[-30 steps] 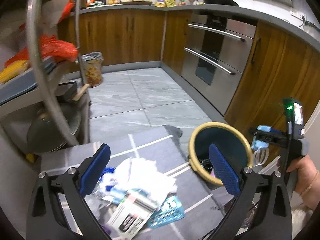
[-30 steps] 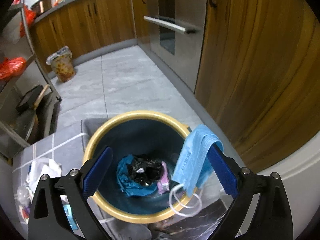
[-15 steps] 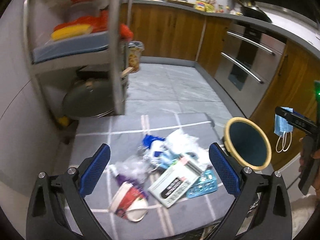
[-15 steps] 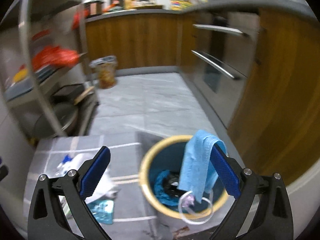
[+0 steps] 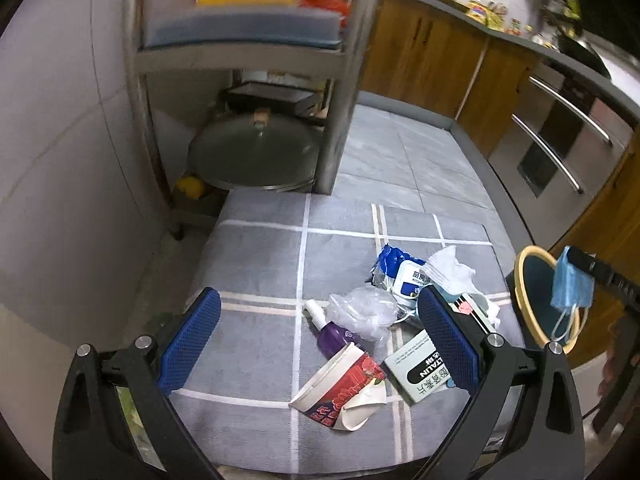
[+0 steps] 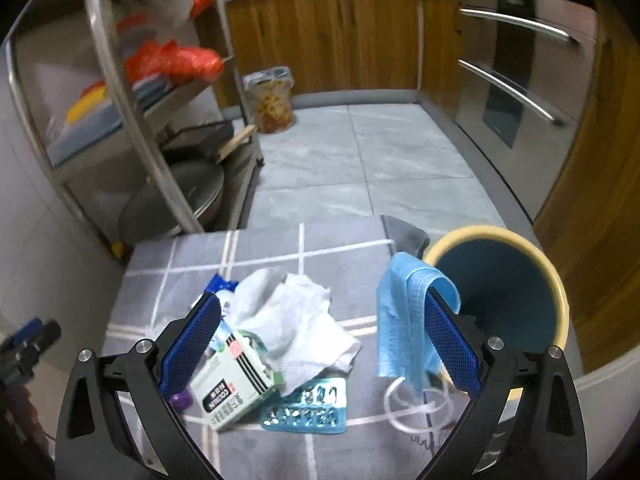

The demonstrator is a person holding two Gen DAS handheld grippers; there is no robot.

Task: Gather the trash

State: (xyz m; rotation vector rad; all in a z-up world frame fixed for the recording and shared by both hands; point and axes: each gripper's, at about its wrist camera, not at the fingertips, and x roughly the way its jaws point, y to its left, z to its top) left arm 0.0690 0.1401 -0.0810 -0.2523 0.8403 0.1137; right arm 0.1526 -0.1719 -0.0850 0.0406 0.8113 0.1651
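A pile of trash lies on a grey checked mat (image 5: 260, 240): a torn red paper cup (image 5: 340, 384), a purple bottle (image 5: 334, 334), a clear plastic bag (image 5: 364, 314), a white box (image 6: 232, 388), crumpled white tissue (image 6: 296, 320) and a blister pack (image 6: 308, 412). My left gripper (image 5: 316, 344) is open above the pile. My right gripper (image 6: 320, 348) is open, with a blue face mask (image 6: 404, 320) draped over its right finger, left of the yellow-rimmed bin (image 6: 556, 288). The mask also shows in the left wrist view (image 5: 570, 284), hanging by the bin (image 5: 524, 300).
A metal shelf rack (image 5: 340, 80) with a pan lid (image 5: 252, 152) stands behind the mat on the left. Wooden cabinets and an oven (image 6: 520, 60) line the back and right. A small bagged bin (image 6: 272, 96) stands by the far cabinets.
Both grippers swung left, away from the bin and over the trash pile. The mask still hangs on my right finger, now left of the bin rather than over it.
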